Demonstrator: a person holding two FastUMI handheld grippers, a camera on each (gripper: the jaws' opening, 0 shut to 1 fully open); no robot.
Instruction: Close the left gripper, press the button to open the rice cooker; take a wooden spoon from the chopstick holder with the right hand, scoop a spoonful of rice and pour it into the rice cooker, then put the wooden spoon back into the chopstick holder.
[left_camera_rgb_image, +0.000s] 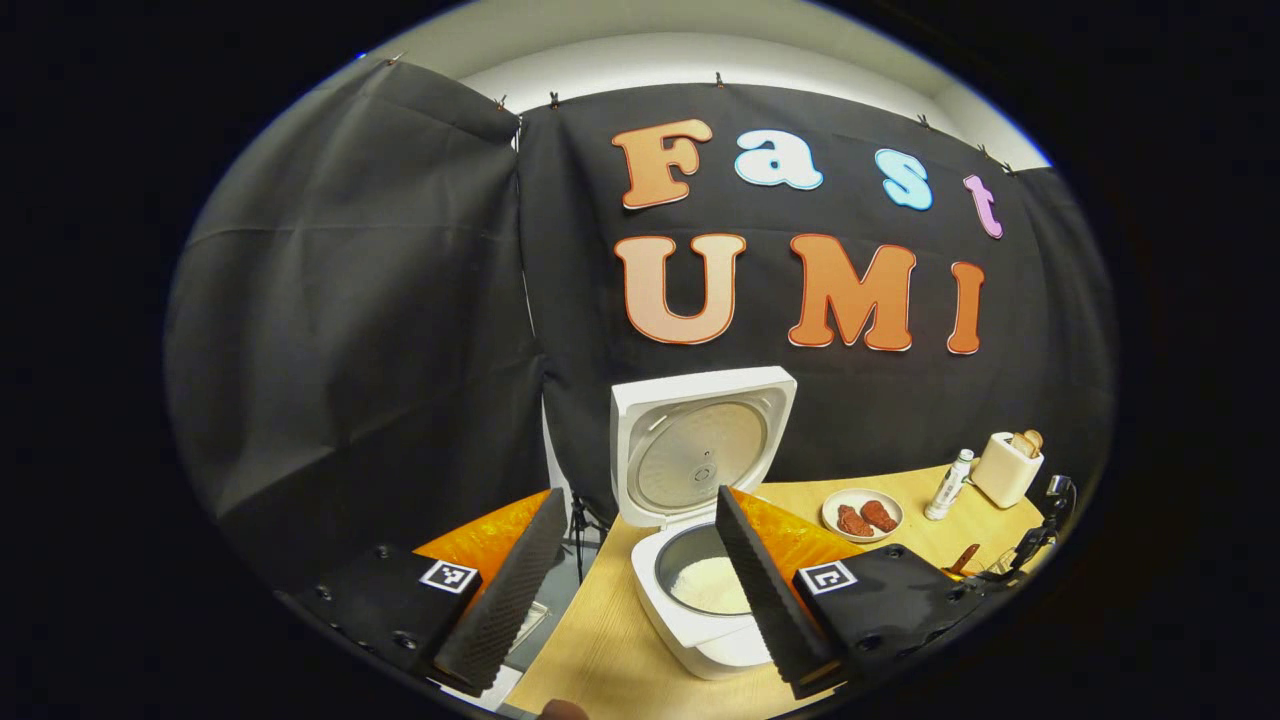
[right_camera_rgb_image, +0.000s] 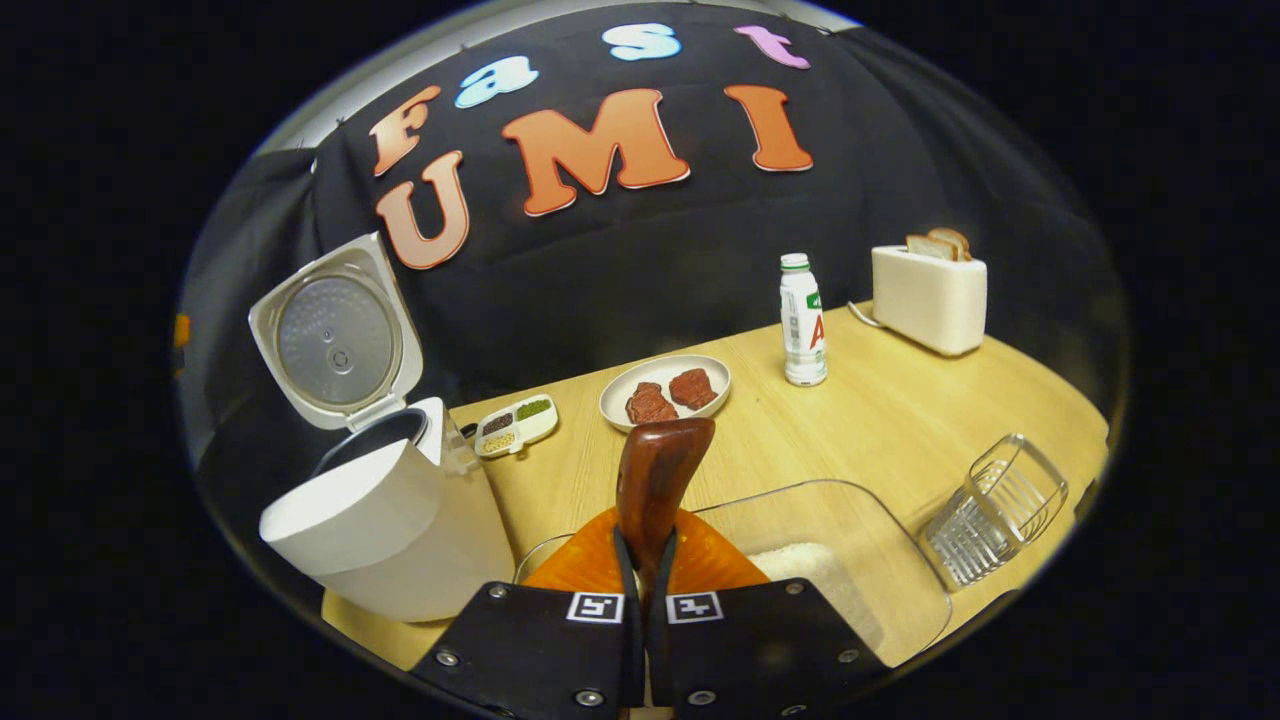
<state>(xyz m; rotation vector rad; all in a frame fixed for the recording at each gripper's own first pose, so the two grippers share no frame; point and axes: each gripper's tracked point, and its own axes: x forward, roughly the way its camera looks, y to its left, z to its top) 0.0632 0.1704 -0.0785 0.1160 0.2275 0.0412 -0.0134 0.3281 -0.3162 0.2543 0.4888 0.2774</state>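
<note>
Gripping wooden spoon (right_camera_rgb_image: 655, 475), right tongs (right_camera_rgb_image: 641, 560) clamped; spoon upright, pointing forward. Left tongs (left_camera_rgb_image: 640, 570) wide.

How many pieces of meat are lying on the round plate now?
2. Both lie on the plate, side by side and close together: one meat piece toward the rice cooker, the other meat piece toward the bottle. None seems hidden.
</note>
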